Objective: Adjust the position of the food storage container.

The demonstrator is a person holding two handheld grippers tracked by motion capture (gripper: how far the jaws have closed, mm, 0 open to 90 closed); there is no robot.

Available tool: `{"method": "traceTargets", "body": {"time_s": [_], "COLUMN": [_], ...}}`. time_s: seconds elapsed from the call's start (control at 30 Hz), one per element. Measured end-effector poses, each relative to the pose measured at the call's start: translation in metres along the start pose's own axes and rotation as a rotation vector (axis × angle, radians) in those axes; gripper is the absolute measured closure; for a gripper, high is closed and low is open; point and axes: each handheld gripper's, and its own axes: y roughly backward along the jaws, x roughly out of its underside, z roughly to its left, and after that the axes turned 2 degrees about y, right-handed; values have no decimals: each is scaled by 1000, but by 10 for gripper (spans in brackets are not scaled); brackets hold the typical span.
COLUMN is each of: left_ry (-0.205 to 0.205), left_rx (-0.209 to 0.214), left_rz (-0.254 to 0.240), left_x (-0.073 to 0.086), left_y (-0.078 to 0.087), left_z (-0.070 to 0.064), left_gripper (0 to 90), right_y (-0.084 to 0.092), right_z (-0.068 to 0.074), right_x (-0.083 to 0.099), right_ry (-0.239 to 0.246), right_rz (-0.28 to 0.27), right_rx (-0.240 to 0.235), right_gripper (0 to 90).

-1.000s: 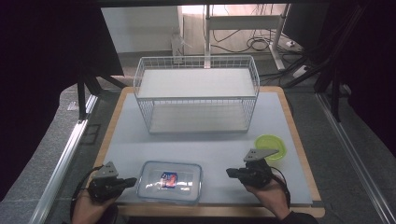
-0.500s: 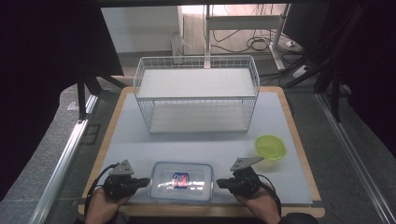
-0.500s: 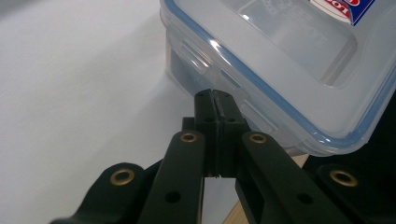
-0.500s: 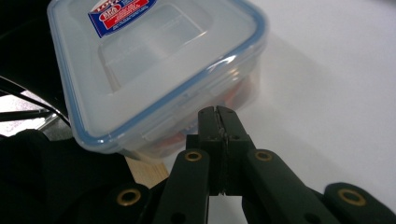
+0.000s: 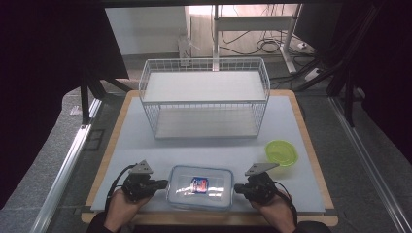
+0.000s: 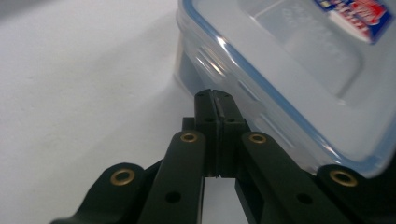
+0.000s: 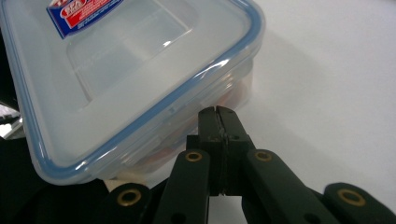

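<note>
The clear lidded box (image 5: pixel 199 187) sits on the bench (image 5: pixel 145 141), in front of the wire basket (image 5: pixel 204 99). The left claw (image 5: pixel 163 184) and right claw (image 5: pixel 238 188), both closed empty, flank the box's short ends.

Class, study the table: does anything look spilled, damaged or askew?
Nothing stands out. The lidded container lies flat between the shut left hand-held gripper and right hand-held gripper; wire rack and green bowl stand upright.

Lab: cables (image 5: pixel 272 46), framed test table (image 5: pixel 204 145)
</note>
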Motion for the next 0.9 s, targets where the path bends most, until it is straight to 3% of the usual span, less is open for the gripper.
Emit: {"method": "traceTargets", "body": {"time_s": [0.4,0.63,0.9], "left_ry": [-8,-20,-11], "left_rx": [-19,-47,-70], "left_rz": [6,9,7], "left_x": [-19,-35,-46], "left_y": [-21,-31,-38], "left_z": [-1,6,16], "left_gripper": [899,899,899], "right_y": [1,-2,-7], "right_z": [-21,-37,-46], "right_x": [-5,-13,-21], "right_ry": [-28,-48,-36], "right_rz": [-15,-24,-28], "right_rx": [93,123,142], "right_gripper": [900,900,900]}}
